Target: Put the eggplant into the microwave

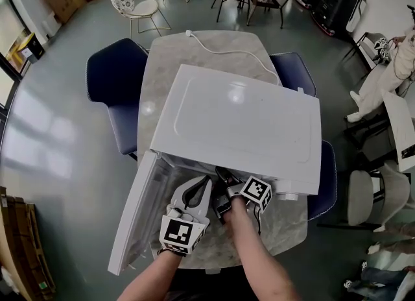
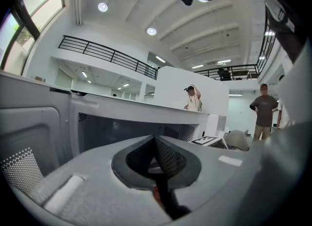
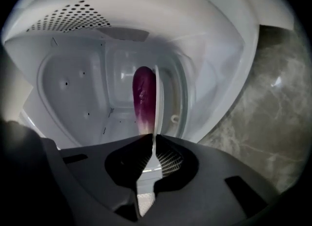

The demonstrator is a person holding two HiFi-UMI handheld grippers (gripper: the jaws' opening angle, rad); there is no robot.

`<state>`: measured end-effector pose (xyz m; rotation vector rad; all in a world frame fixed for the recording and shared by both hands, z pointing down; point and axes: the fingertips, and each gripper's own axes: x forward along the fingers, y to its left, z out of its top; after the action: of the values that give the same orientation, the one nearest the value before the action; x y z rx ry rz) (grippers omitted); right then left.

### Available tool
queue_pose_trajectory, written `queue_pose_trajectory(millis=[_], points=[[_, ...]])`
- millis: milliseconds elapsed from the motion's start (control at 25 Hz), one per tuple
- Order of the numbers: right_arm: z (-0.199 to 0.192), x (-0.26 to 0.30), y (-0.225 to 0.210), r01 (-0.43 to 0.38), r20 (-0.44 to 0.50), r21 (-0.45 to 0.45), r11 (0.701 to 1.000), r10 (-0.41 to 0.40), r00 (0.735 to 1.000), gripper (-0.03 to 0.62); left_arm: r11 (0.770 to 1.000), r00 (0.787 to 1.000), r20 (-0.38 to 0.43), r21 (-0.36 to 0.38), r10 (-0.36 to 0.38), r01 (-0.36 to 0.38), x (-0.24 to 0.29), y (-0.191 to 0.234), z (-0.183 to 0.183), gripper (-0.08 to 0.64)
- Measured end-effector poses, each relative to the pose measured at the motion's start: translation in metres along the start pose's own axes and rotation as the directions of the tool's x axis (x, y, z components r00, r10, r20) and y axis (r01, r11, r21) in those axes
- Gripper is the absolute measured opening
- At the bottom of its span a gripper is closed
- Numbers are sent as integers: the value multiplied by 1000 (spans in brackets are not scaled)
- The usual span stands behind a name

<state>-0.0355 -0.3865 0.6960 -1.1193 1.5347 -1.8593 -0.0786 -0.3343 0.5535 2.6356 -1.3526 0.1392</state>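
The white microwave (image 1: 240, 118) stands on the marble table with its door (image 1: 139, 209) swung open to the left. In the right gripper view the purple eggplant (image 3: 143, 98) lies inside the cavity, beyond my right gripper (image 3: 152, 137) and free of it. That gripper's jaws are closed together, and a thin pale line runs up from their seam. In the head view my right gripper (image 1: 220, 176) sits at the mouth of the oven. Beside it, my left gripper (image 1: 205, 181) is shut with nothing in it. It faces the open cavity (image 2: 122, 132) in the left gripper view.
The marble table (image 1: 162, 66) carries a white power cable (image 1: 220, 50) behind the oven. Dark blue chairs (image 1: 113, 76) stand on both sides. A marble strip of table (image 3: 273, 103) shows to the right of the oven. Two people (image 2: 264, 110) stand far off in the room.
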Motion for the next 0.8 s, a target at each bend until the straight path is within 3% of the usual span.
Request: queue_pose_trajectory(millis=[200, 280, 440, 600, 800], points=[[2, 1, 0, 25, 11, 38, 999, -26, 1000, 24, 1000, 1000, -2, -1, 7, -7, -2, 3, -1, 5], [0, -4, 0, 49, 3, 43, 998, -49, 999, 76, 1000, 1000, 1, -2, 8, -8, -3, 3, 1, 5], [-8, -7, -4, 82, -29, 47, 996, -80, 996, 91, 1000, 1000, -3, -7, 13, -13, -5, 3, 1, 6], [-12, 0, -2, -2, -35, 202, 979, 9, 999, 91, 1000, 1000, 2, -5, 15, -15, -3, 3, 2, 6], [-16, -5, -7, -29, -59, 253, 967, 45, 997, 92, 1000, 1000, 0, -3, 16, -16, -1, 3, 2, 6]])
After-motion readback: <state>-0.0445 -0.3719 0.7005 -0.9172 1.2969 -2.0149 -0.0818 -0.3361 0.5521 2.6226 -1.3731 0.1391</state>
